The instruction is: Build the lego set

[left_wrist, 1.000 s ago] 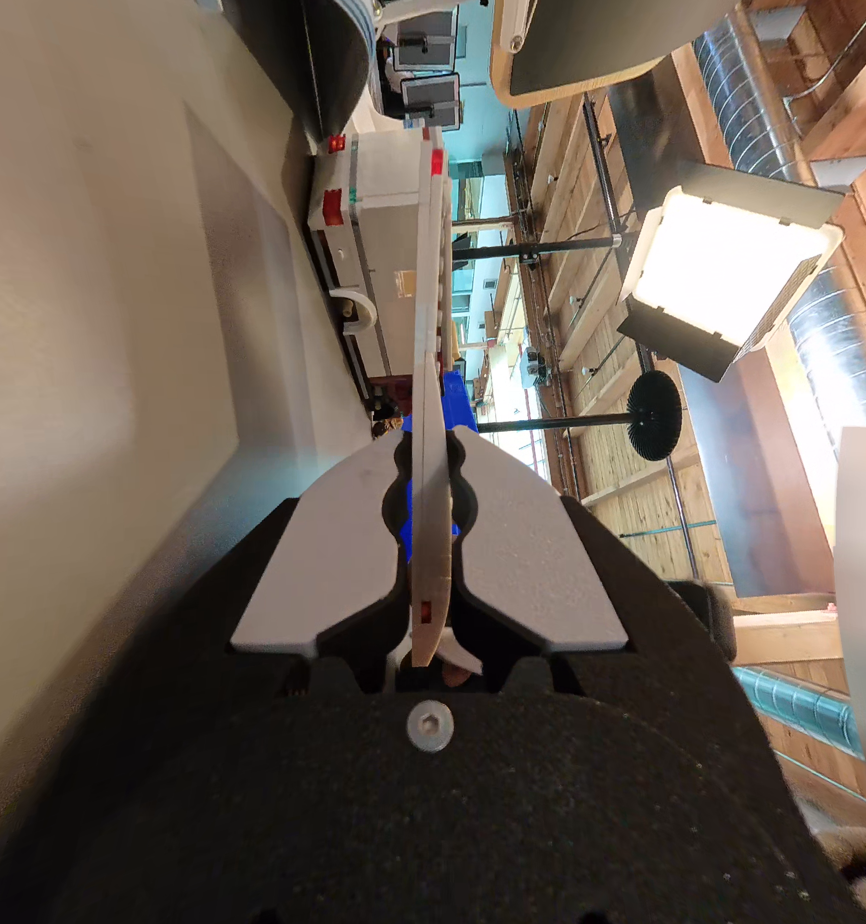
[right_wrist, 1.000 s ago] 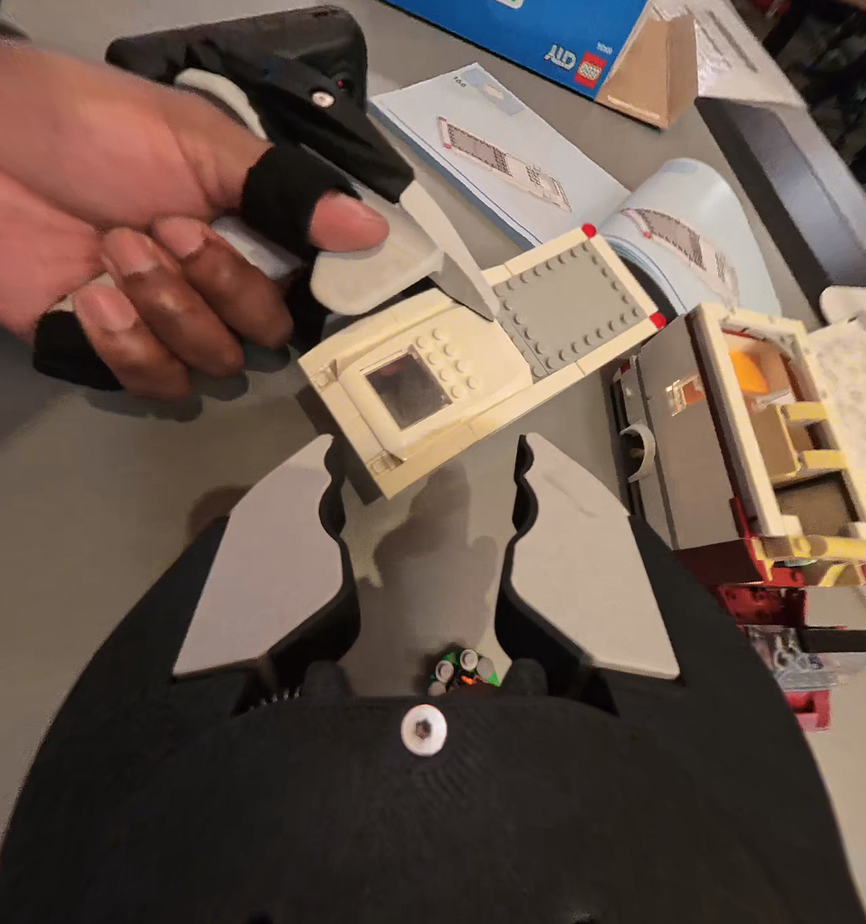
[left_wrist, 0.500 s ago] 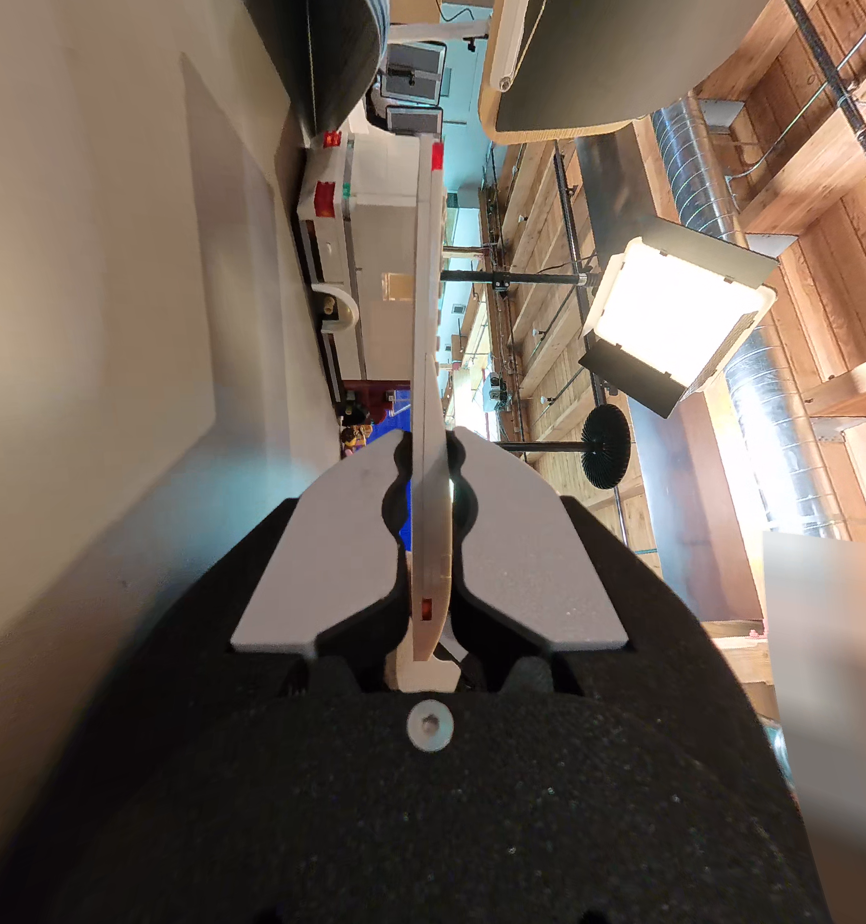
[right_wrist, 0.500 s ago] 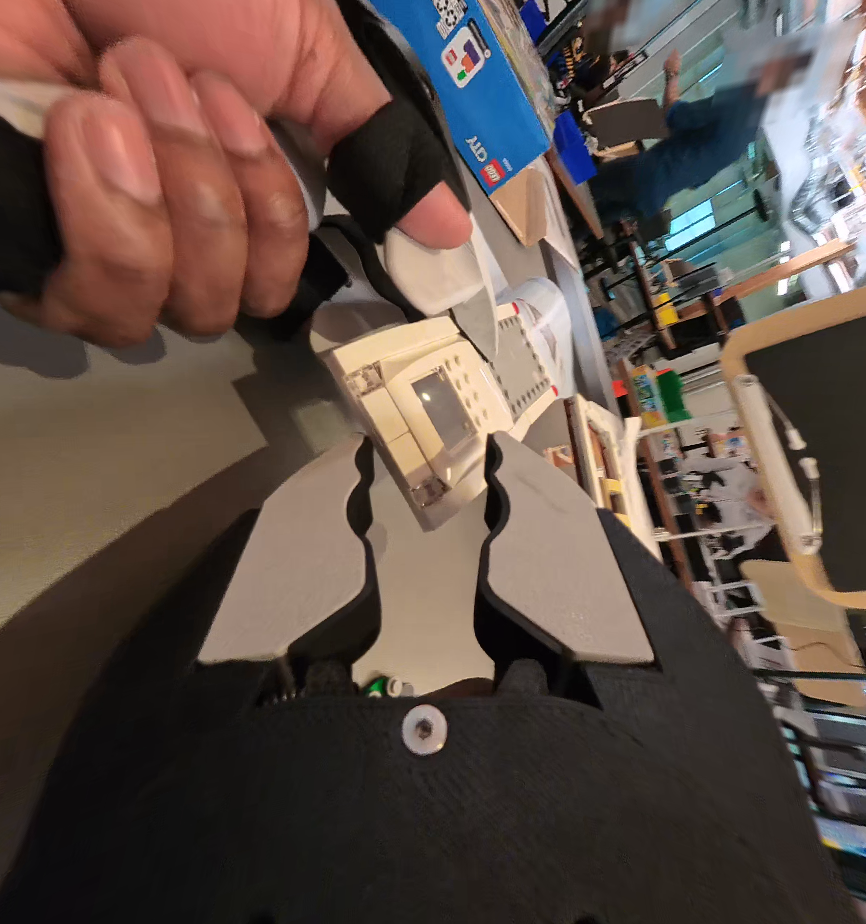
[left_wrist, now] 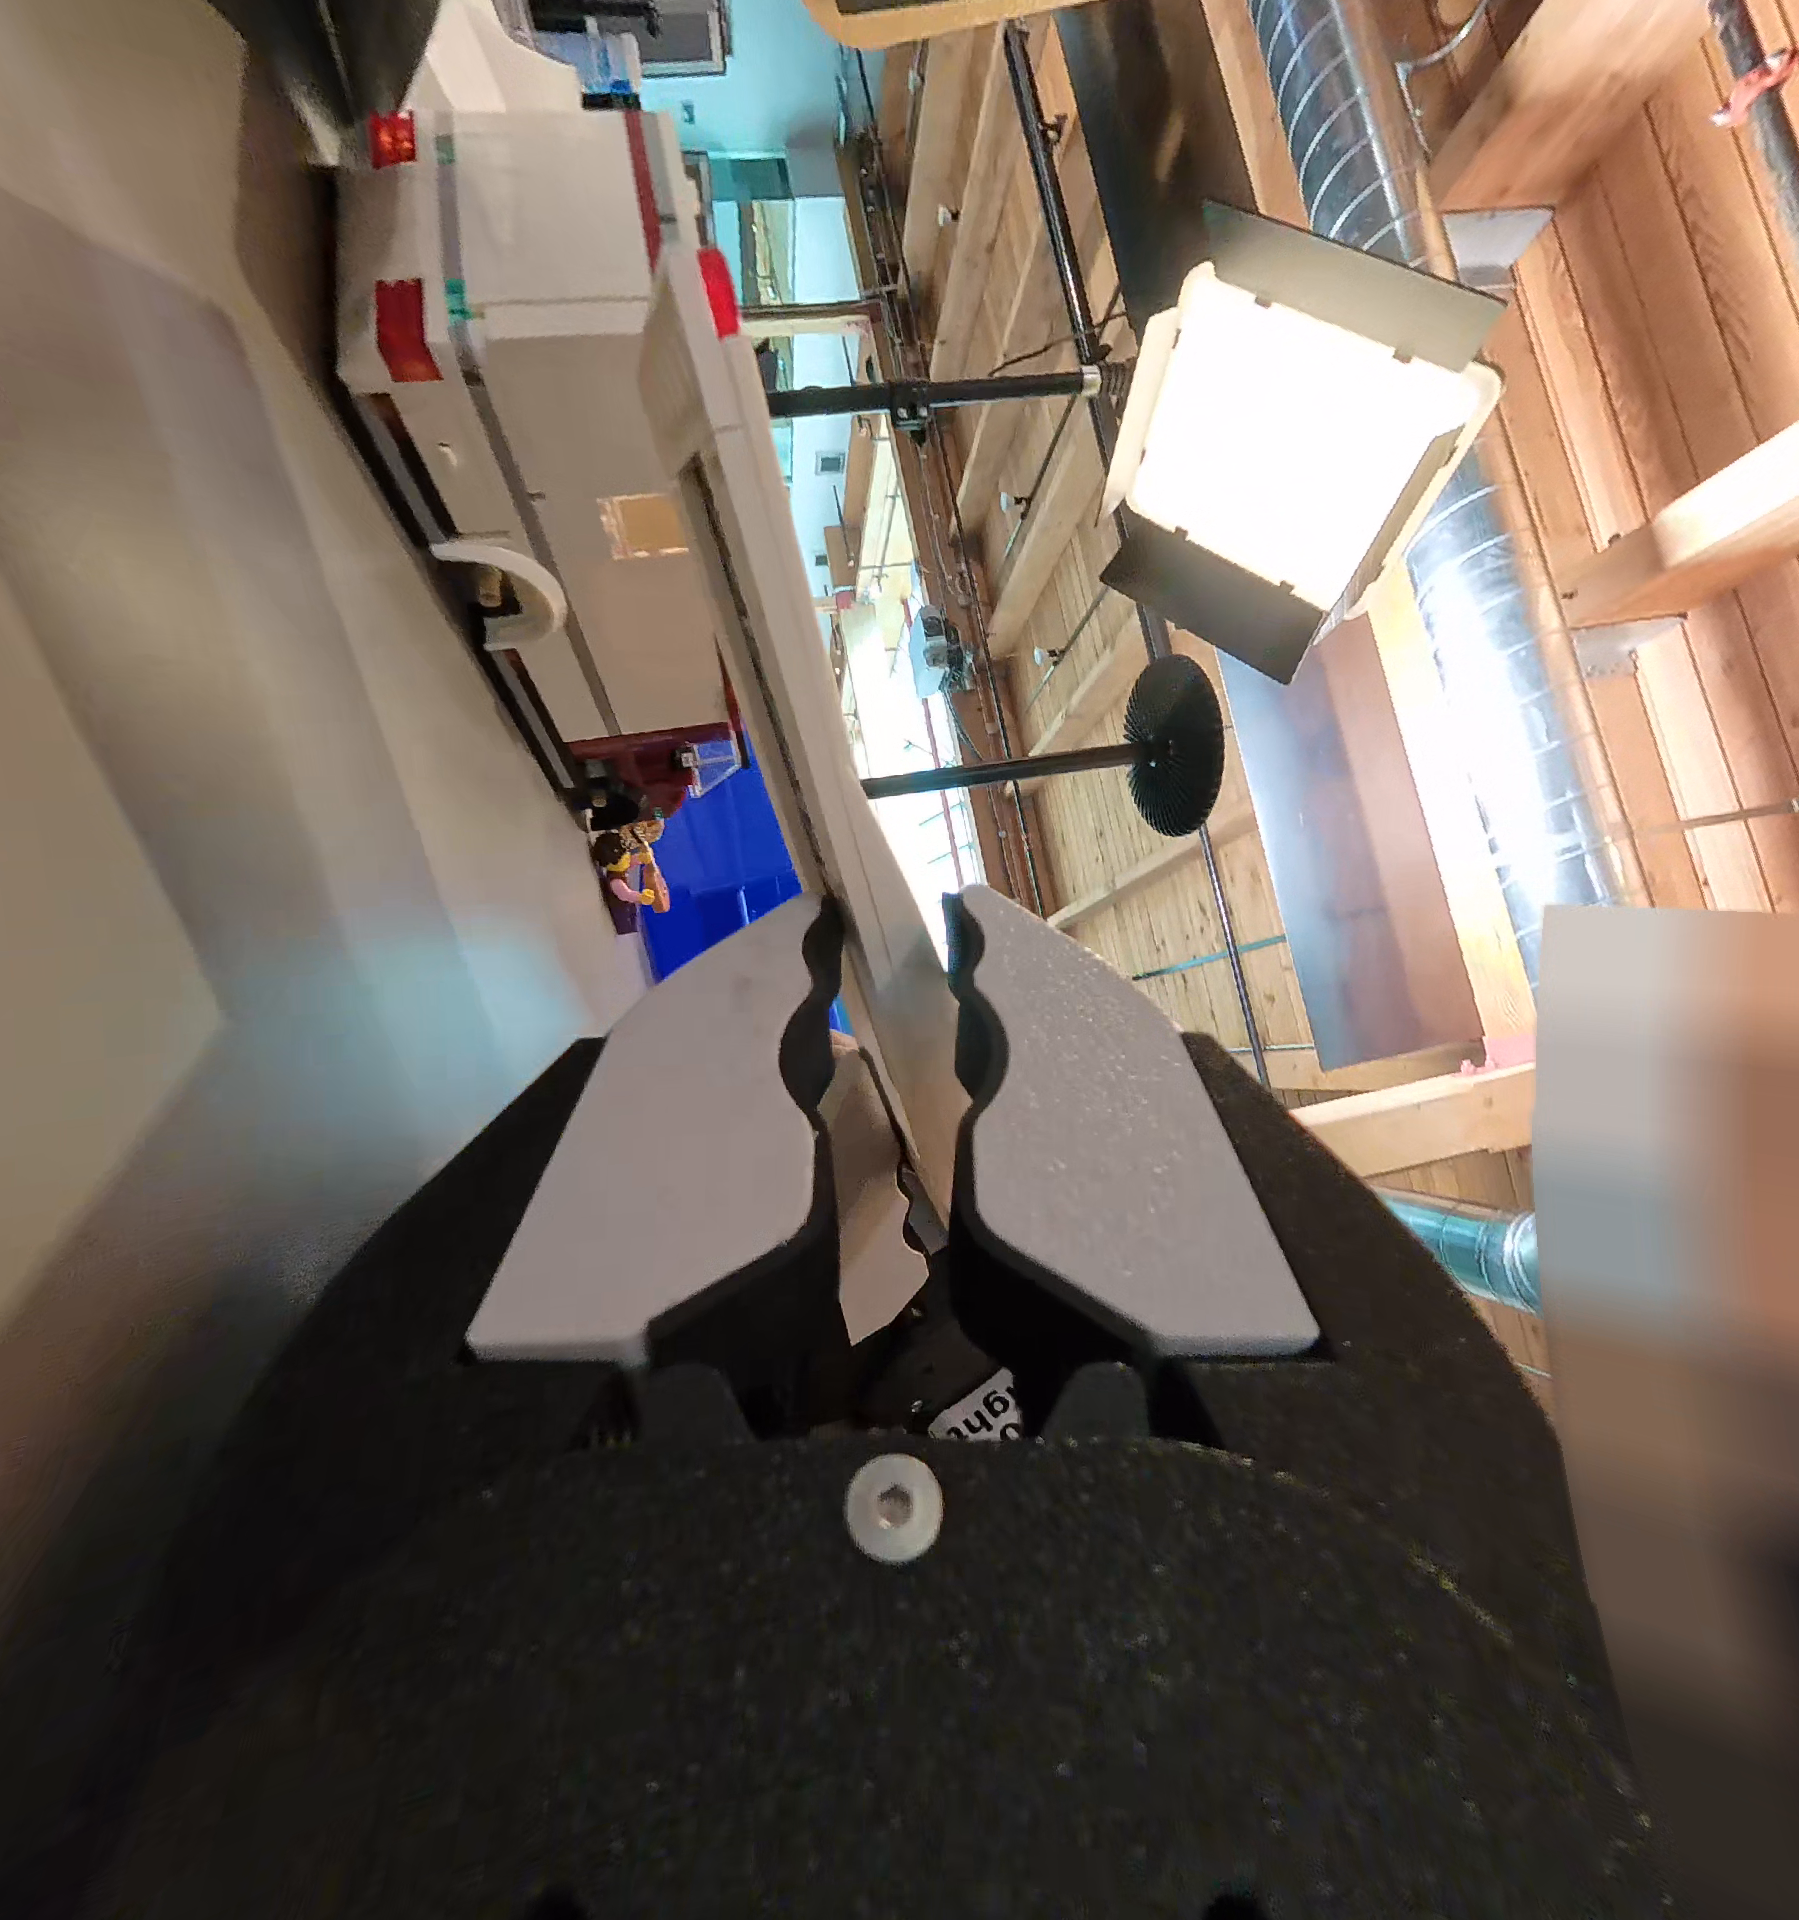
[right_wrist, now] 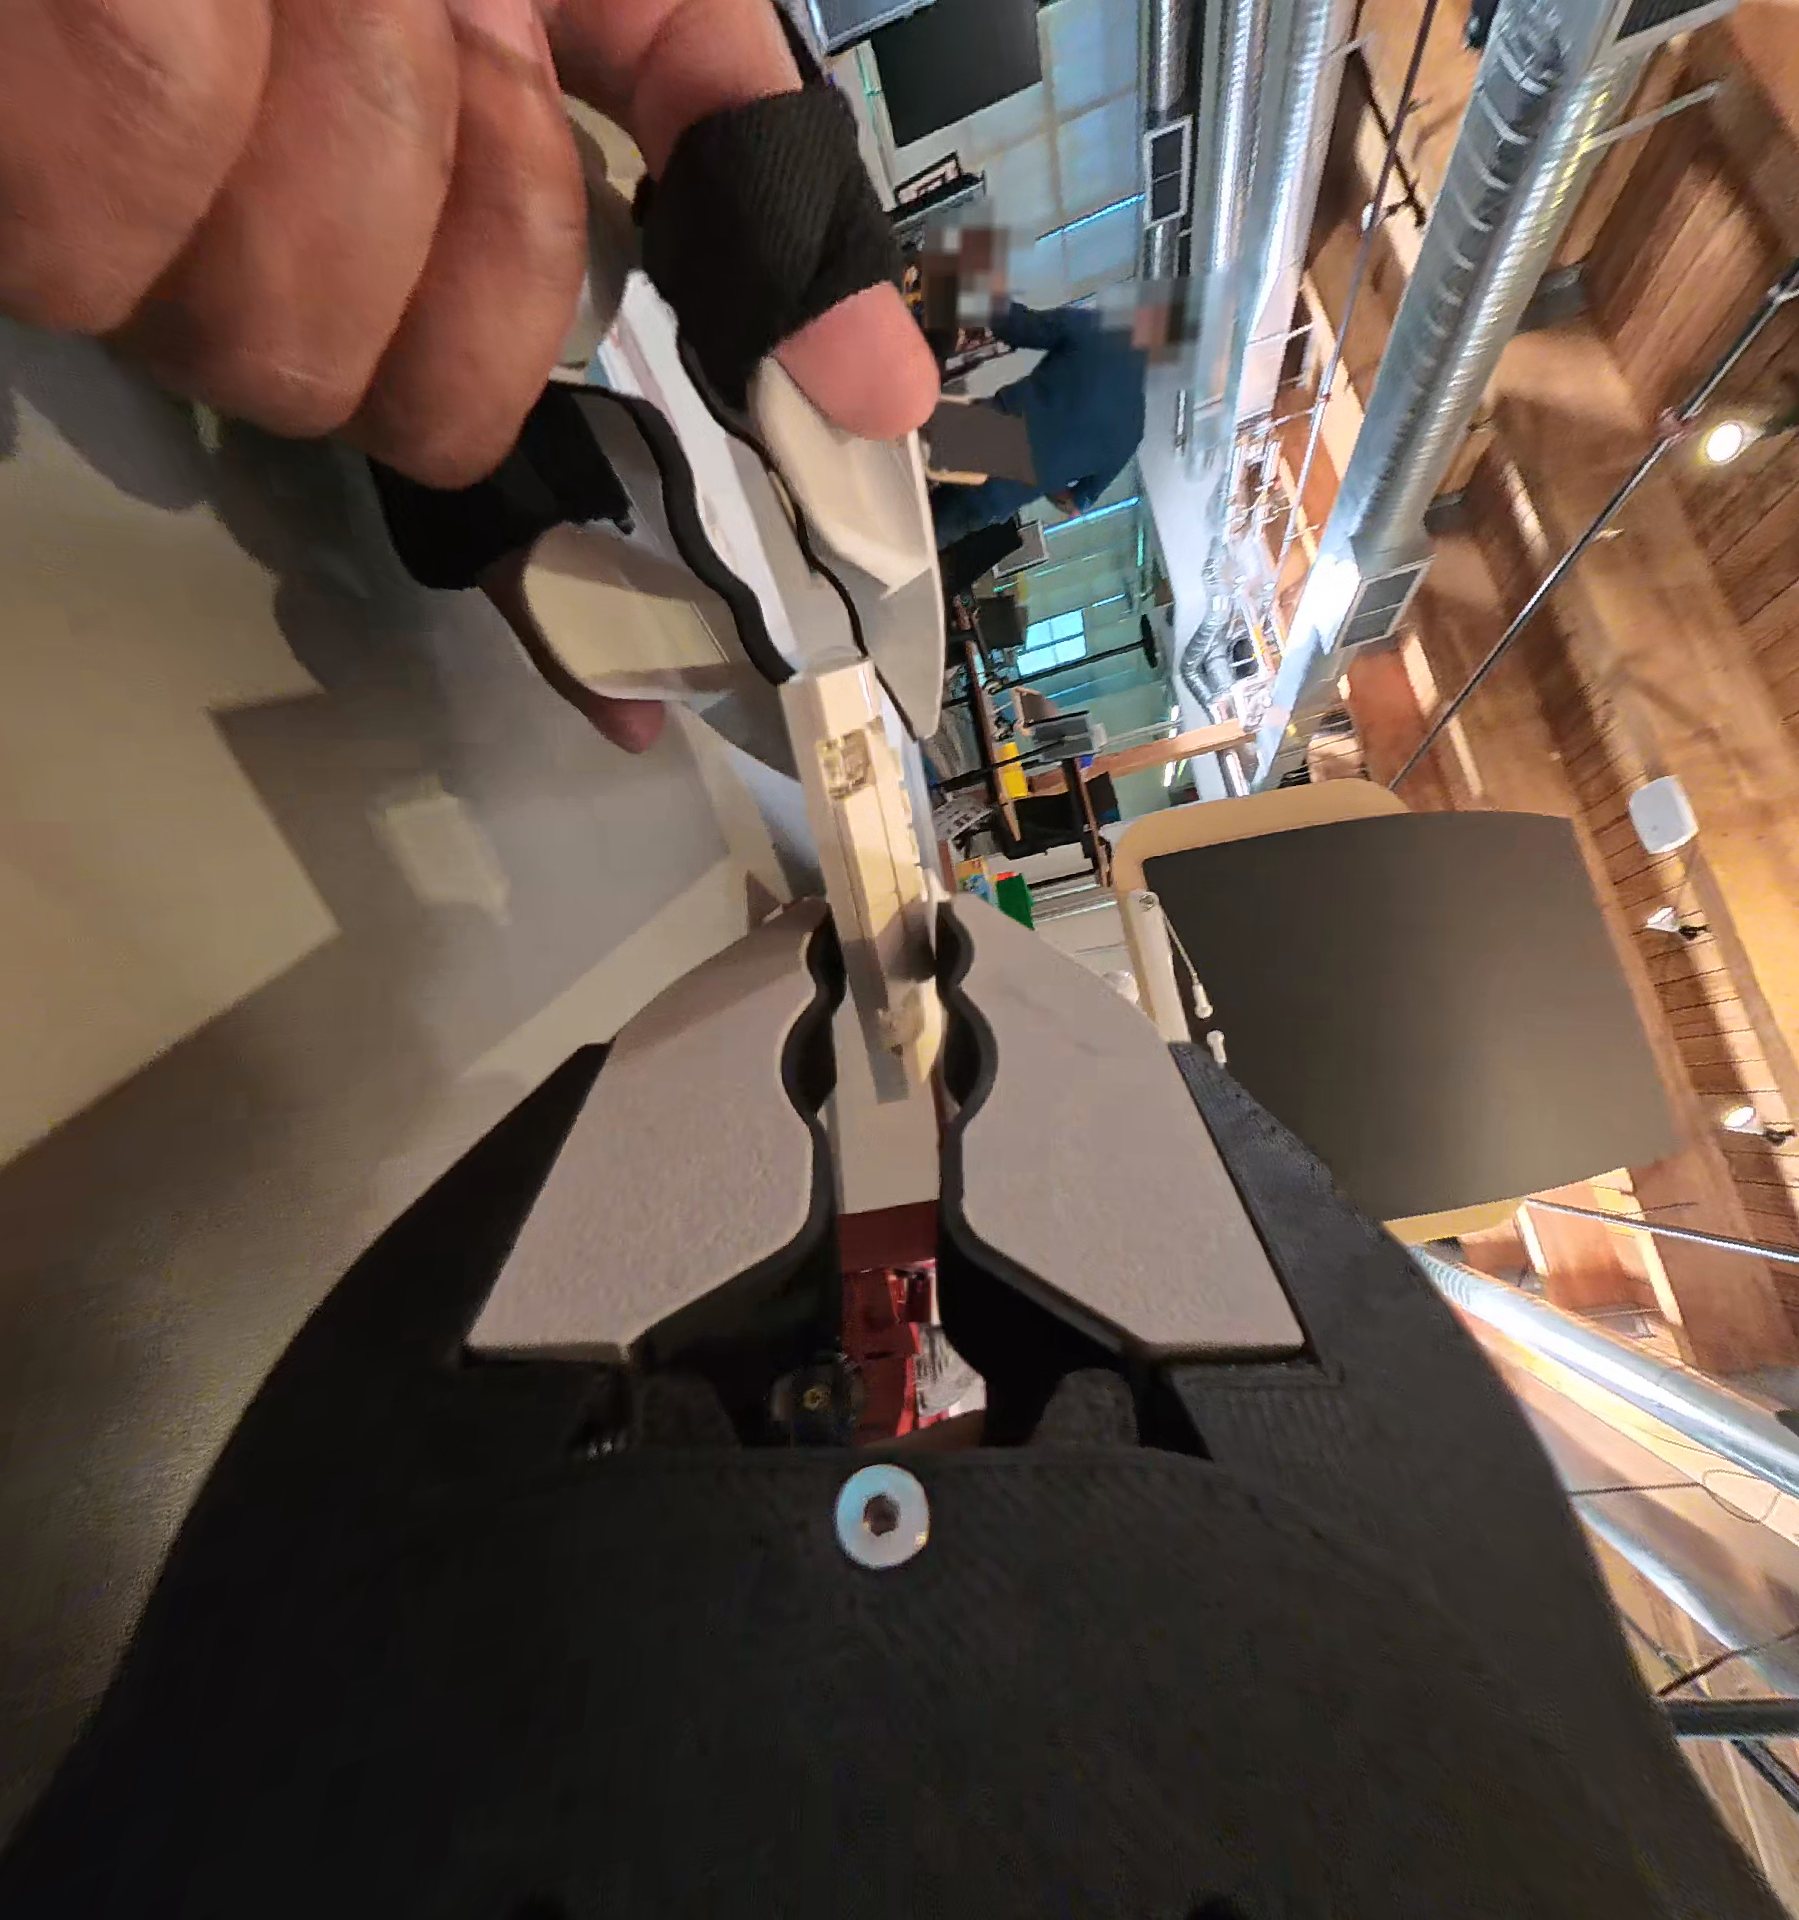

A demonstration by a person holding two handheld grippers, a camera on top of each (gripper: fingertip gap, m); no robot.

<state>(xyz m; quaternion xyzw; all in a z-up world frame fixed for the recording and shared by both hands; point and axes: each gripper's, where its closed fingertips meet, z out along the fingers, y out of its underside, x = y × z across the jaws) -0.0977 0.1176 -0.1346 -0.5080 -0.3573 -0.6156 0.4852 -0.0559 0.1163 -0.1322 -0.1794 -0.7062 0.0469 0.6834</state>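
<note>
Left wrist view: the left gripper (left_wrist: pixel 890 925) stood narrow, with the white panel (left_wrist: pixel 770 582) running edge-on between its fingers toward twelve o'clock. The left pad lay against the panel; near the right tip a sliver of light showed, so the hold looked slack there. At eleven o'clock the white brick vehicle (left_wrist: pixel 521 343) lay on the table (left_wrist: pixel 147 727), a small figure (left_wrist: pixel 630 868) at its near end, a blue box (left_wrist: pixel 729 862) just behind. A lamp (left_wrist: pixel 1290 416) glared at two o'clock.

Right wrist view: the right gripper (right_wrist: pixel 884 925) was closed on the panel's near end (right_wrist: pixel 874 935) – both pads pressing its faces. At twelve o'clock the hand (right_wrist: pixel 303 208) held the other gripper on the far end. A black chair back (right_wrist: pixel 1394 997) stood at three o'clock.

The panel was probably light and stiff, yet a stack of pressed-together plates – liable to split under twisting. Best taken flat across its faces, near an end, not by its thin edges.
</note>
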